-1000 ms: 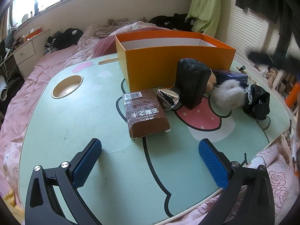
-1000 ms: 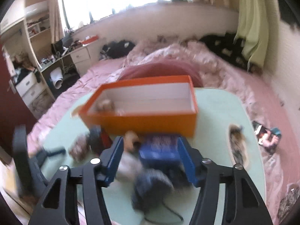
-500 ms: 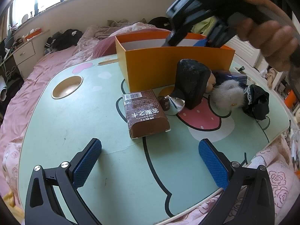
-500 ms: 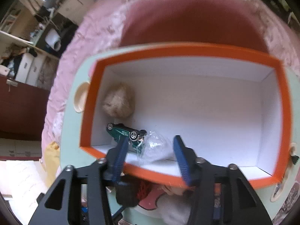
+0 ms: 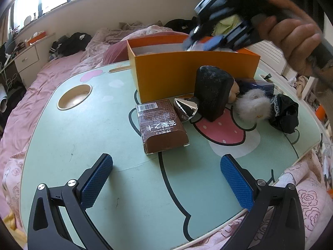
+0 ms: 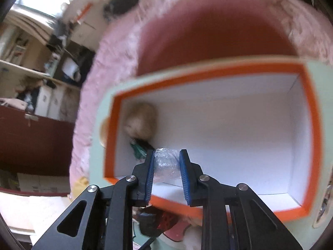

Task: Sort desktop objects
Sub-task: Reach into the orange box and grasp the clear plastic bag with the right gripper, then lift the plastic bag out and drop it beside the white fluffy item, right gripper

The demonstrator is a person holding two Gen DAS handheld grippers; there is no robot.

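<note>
I'm over the orange box (image 6: 312, 112) with my right gripper (image 6: 166, 162), jaws closing around a clear plastic wrapper (image 6: 165, 162), not yet clearly pinched. Inside already: a beige fluffy ball (image 6: 141, 120) and a green toy car (image 6: 138, 150). My left gripper (image 5: 166, 179) hangs wide open, empty. On the table (image 5: 83, 145) the brown carton (image 5: 162, 127), silver cone (image 5: 185, 108), black pouch (image 5: 214, 91) and white pompom (image 5: 254, 106) still need sorting, so I'd say under halfway

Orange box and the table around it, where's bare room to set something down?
Inside the orange box, the white floor is bare right of the clear plastic wrap; the toy car and beige fuzzy ball crowd its left end. On the table, the patch between the round cup recess and brown carton is free. Right of the carton is crowded.
</note>
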